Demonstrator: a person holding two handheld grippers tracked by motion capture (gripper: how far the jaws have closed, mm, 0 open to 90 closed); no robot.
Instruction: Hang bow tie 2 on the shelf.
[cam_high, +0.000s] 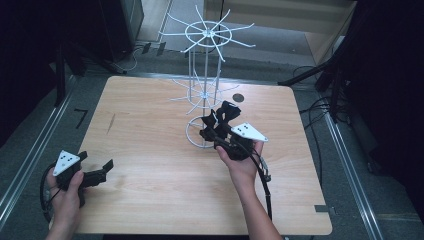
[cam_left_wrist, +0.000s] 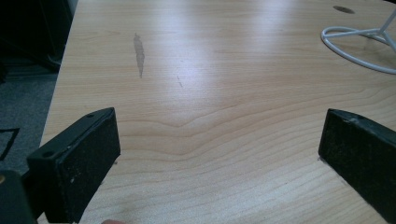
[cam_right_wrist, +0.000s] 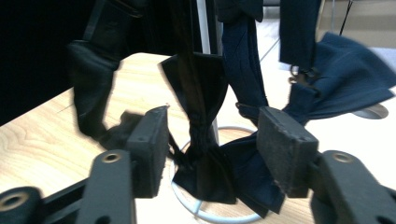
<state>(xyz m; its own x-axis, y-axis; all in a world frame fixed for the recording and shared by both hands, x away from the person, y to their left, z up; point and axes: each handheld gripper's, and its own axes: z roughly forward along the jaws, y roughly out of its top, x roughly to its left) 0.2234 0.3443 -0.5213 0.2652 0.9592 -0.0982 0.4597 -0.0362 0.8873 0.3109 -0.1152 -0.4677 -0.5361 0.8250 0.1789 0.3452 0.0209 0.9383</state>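
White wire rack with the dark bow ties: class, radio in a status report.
Right gripper open, black bow tie hanging between its jaws, unpinched. Left gripper open over bare wooden table. White wire rack upright; nothing in the way.

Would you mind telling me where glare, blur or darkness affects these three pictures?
High view: table evenly lit, surroundings nearly black. Left gripper view: soft glare across the upper tabletop, both jaws sharp. Right gripper view: hanging dark bow ties slightly blurred and underexposed, background black at left.

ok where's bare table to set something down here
Free: the light wooden table between the left hand-held gripper and the white wire rack, plus the near middle edge. Crowded: around the rack's ring base, where dark bow ties hang by the right hand-held gripper.
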